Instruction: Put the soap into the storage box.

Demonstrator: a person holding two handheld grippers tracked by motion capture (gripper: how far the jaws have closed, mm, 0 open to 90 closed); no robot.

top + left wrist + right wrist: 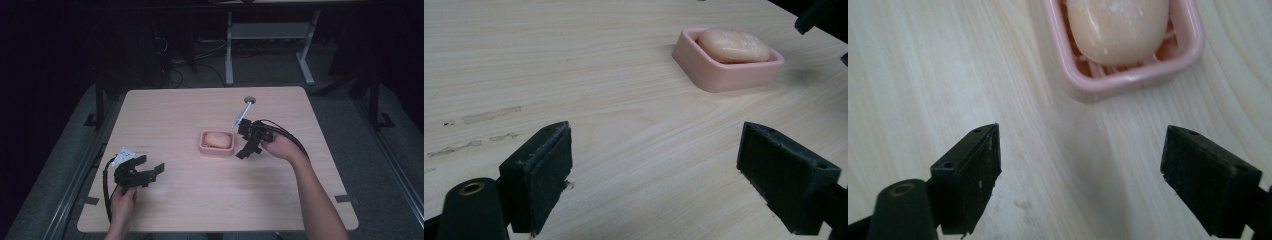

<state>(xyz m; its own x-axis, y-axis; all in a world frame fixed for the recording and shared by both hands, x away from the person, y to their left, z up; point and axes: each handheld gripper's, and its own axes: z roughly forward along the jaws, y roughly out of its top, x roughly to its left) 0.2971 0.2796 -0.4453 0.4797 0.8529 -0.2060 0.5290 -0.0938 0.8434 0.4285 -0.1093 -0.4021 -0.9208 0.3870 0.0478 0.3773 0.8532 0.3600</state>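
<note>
Black grippers, padded square jaws, brass screw eyelet, black trailing cables.

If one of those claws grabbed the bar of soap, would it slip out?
Possibly. The soap looks smooth and rounded, so flat pads might squeeze it out sideways. It seems solid, unlikely to bend. It lies loose in the pink dish, which looks light, so a push would probably slide the dish too.

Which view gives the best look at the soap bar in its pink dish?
The left gripper view: the soap bar sits whole and sharp inside the pink dish, seen from the side. The right gripper view is closer, but the bar is cut off at the top edge. The high view shows it small.
</note>
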